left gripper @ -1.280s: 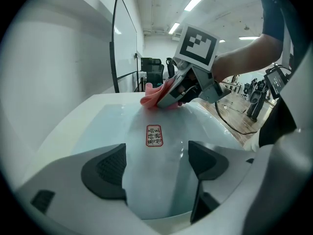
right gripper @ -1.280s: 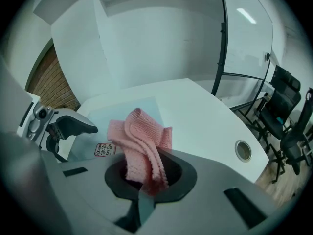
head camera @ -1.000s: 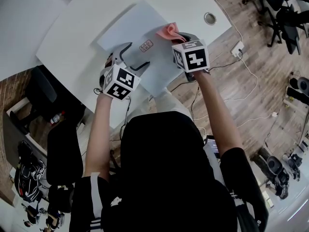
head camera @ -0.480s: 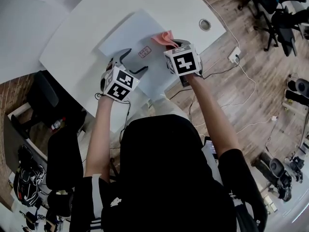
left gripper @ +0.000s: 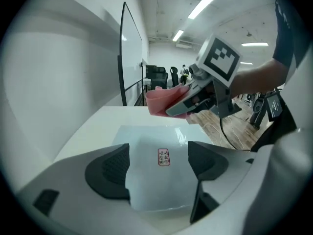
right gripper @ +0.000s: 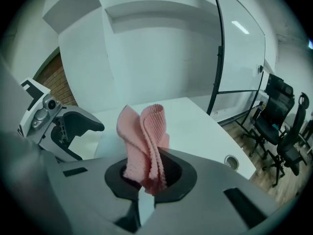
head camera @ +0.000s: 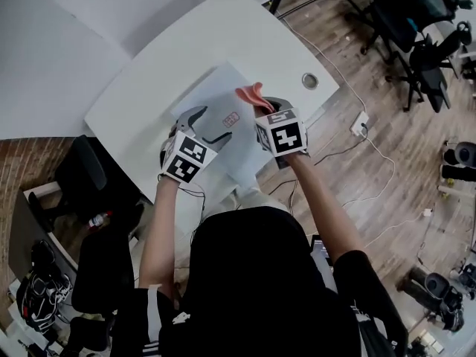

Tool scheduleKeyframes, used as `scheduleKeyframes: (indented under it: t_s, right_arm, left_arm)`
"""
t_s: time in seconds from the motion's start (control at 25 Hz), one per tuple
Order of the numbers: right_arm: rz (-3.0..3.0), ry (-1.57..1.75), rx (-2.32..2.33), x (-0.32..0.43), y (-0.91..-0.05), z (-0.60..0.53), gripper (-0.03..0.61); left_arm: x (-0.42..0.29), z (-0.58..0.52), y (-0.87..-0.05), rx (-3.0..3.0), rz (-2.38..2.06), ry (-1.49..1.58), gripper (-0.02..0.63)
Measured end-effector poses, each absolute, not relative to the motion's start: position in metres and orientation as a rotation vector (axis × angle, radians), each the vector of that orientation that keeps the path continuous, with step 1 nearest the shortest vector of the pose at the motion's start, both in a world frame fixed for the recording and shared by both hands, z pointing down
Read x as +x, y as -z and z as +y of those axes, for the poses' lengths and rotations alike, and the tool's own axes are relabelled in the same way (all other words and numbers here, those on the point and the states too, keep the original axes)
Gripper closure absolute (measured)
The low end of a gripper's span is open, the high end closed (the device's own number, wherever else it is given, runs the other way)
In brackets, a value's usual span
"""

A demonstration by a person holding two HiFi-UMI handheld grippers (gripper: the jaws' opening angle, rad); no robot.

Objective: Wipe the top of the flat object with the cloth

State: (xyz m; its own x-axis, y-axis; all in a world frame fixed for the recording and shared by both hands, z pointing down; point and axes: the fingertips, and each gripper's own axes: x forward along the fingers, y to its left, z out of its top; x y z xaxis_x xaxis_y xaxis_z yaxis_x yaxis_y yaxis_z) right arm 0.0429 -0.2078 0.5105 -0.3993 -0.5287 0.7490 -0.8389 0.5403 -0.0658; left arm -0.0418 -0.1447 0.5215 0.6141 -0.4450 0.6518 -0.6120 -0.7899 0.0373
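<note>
White round-edged tabletop [head camera: 141, 88] bearing a flat pale-grey rectangular sheet [head camera: 212, 88], with a crumpled pink knitted cloth [right gripper: 145, 141] lifted above it.
Left gripper [left gripper: 159, 165] low over the sheet's near end, jaws spread wide with only bare sheet between them; right gripper [right gripper: 149, 179] over the far side, jaws clamped tight on the cloth's lower end, folds standing upward; small red-bordered label [left gripper: 163, 156] mid-sheet, just ahead of the left jaws.

One cloth [head camera: 251, 95], one flat object [head camera: 213, 94]
</note>
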Motion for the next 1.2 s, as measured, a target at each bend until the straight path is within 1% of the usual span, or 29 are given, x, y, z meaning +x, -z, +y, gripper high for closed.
scheduleKeyframes:
  t_s: [0.12,0.32,0.52,0.88,1.04,1.2]
  right_arm:
    - [-2.146,-0.561,1.123,0.035,-0.484,-0.214,0.534]
    - [-2.211,-0.516,1.162,0.026,-0.441,-0.214,0.534]
    - [-2.317,-0.466,1.202,0.013,-0.388,-0.216,0.534]
    - [-2.496,-0.345,1.256,-0.006,-0.297,-0.215,0.534]
    - [-2.565,-0.298,1.263,-0.012,-0.263,-0.212,0.534]
    - [-2.614,-0.25,1.265,-0.015,-0.238,-0.209,0.534]
  left_arm:
    - [-0.046,-0.163,-0.476,2.633,-0.947,-0.82,0.233]
    - [-0.062,-0.176,-0.42,2.579,-1.144,-0.598,0.309]
    - [-0.065,-0.179,-0.362,2.648,-1.201,-0.507,0.334]
    - [-0.075,-0.186,-0.265,2.745,-1.361,-0.245,0.438]
    - [-0.084,-0.186,-0.226,2.764,-1.445,-0.112,0.514]
    - [-0.09,-0.187,-0.196,2.799,-1.522,-0.083,0.544]
